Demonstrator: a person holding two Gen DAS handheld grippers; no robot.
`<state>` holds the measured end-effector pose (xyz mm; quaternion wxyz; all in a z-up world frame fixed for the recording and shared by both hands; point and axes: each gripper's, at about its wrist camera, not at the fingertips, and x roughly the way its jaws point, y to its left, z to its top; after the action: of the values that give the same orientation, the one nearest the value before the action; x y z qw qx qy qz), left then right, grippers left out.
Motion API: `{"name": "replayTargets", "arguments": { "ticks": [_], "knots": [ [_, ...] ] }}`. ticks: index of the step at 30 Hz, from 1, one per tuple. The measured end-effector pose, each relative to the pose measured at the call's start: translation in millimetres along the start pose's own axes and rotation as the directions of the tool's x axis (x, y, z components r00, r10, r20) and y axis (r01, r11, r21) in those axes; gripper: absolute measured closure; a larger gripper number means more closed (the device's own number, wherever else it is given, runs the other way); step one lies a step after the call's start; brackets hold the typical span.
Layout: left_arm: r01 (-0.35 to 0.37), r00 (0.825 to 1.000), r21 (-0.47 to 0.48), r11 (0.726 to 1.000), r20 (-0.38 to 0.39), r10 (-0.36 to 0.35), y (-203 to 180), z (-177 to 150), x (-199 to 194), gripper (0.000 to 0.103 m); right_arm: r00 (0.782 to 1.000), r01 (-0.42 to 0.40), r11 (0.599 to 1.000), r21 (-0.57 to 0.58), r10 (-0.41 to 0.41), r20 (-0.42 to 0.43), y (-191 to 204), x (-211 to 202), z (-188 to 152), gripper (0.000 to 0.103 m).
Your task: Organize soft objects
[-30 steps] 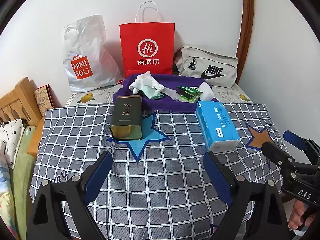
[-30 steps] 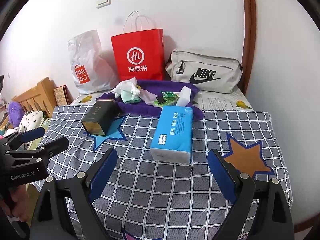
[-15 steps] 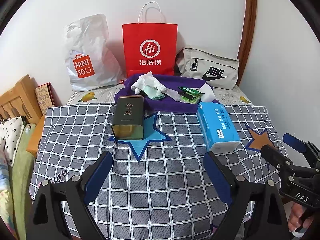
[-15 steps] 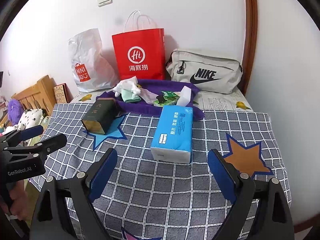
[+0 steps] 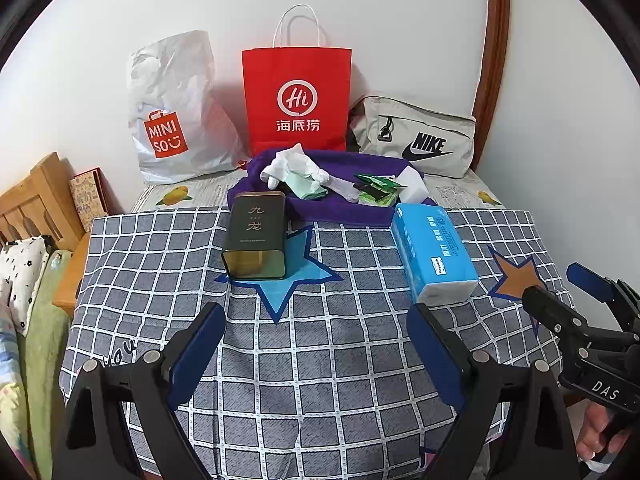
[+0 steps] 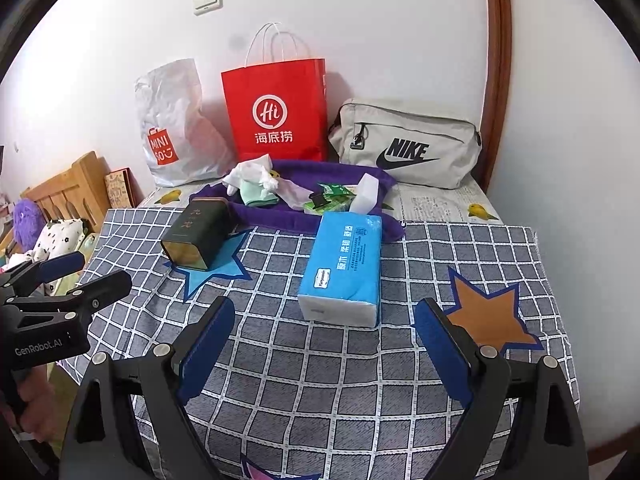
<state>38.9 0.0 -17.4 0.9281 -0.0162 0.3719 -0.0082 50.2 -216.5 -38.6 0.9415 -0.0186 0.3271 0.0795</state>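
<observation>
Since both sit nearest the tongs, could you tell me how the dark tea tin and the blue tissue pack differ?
The tea tin is dark green with gold characters; the tissue pack is bright blue with white ends. The tin looks rigid and boxy, while the pack is a soft plastic-wrapped block and looks longer. The tin rests on a blue star, the pack on plain checks. Both lie flat on the checked cloth.

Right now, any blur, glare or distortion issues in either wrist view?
Left wrist: sharp, even light, strong fisheye bending the door frame, black corners; soft shadow behind the red bag. Right wrist: equally sharp, same bowing, no glare on the tissue pack.
</observation>
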Motion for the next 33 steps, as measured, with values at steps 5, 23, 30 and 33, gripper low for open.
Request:
{"name": "replayTargets", "arguments": {
  "ticks": [5, 23, 30, 33],
  "knots": [
    [0.002, 1.0, 0.001, 1.0, 0.006, -0.002, 0.1, 0.7, -1.9, 0.011, 1.0, -0.001, 1.0, -0.001, 0.001, 0.005, -0.4, -1.5, 0.2, 0.012],
    [0.0, 1.0, 0.004, 1.0, 0.011, 0.0, 0.5, 1.4, -5.7, 0.011, 1.0, -0.004, 1.0, -0.007, 0.004, 0.011, -1.2, -5.1, -0.4, 0.012],
    [0.0, 1.0, 0.004, 1.0, 0.015, -0.001, 1.4, 2.4, -7.2, 0.011, 1.0, -0.005, 1.0, -0.01, 0.005, 0.014, -0.7, -5.2, 0.0, 0.012],
    [0.0, 1.0, 0.005, 1.0, 0.016, 0.0, 1.3, 2.4, -7.4, 0.011, 1.0, -0.005, 1.0, -0.012, 0.005, 0.015, -0.2, -5.3, 0.0, 0.012]
  ]
}}
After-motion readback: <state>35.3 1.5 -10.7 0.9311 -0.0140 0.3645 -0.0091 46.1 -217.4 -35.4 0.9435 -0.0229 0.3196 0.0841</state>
